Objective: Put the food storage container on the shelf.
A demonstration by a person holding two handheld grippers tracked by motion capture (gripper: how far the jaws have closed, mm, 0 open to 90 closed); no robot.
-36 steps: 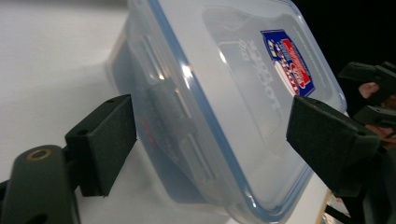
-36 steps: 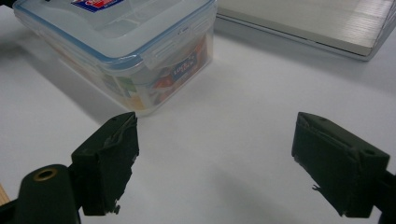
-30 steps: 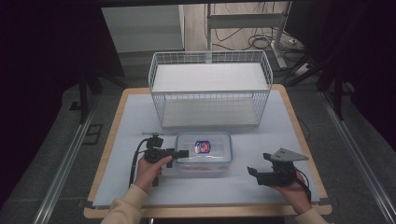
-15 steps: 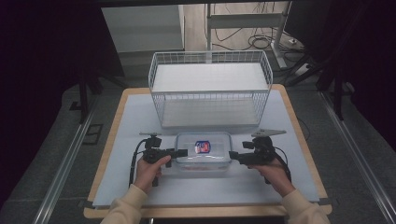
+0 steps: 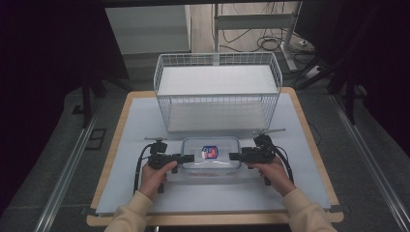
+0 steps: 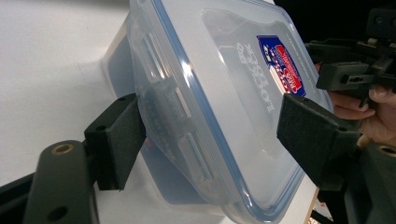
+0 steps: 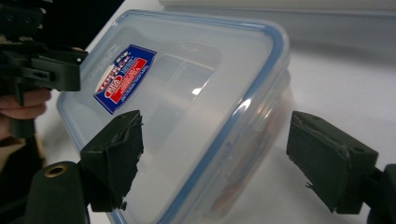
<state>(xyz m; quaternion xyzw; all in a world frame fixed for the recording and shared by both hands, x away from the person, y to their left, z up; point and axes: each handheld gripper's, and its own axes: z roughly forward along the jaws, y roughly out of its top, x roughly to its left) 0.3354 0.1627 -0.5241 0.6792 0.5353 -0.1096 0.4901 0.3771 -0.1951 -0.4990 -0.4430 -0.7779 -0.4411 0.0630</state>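
while one lidded container (image 5: 211,155) sits before one wire basket (image 5: 217,92), left gripper (image 5: 188,158) and right gripper (image 5: 234,156) gape wide.

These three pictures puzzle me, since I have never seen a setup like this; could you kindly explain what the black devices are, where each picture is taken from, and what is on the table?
No robot is involved: a person holds a hand-held two-jaw gripper in each hand. The wide picture comes from a fixed camera above the table, looking forward and down. There you see the left gripper and the right gripper at opposite ends of a clear plastic container with a blue-rimmed lid and a red and blue label. Behind it stands a white wire basket on the white table.

The other two pictures come from cameras riding on the grippers, each looking along its own black jaws. In both, the jaws stand open on either side of the container's edge; one left jaw seems to touch its side, but nothing is clamped or lifted.
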